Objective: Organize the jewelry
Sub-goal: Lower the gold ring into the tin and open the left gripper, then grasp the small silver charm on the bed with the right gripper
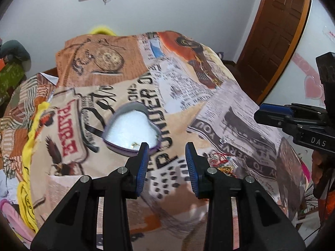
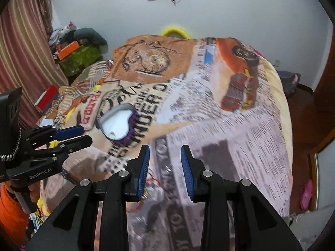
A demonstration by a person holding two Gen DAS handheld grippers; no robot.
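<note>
A heart-shaped box (image 2: 118,123) with a white lining is seen lying open on a printed bedspread (image 2: 209,113). The right gripper (image 2: 165,156) is held above the bedspread, its blue-padded fingers (image 2: 144,167) parted with nothing between them. The left gripper (image 2: 79,136) is seen at the left edge, near the box.

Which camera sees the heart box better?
The left wrist view: the heart box sits closer and sharper there, its white lining clear. In the right wrist view the same box looks smaller, farther off and blurrier.

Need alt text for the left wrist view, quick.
The open, empty left gripper hovers over a printed blanket, with a heart-shaped box just ahead on its left. Tangled jewelry lies by the right finger; the right gripper enters from the right.
</note>
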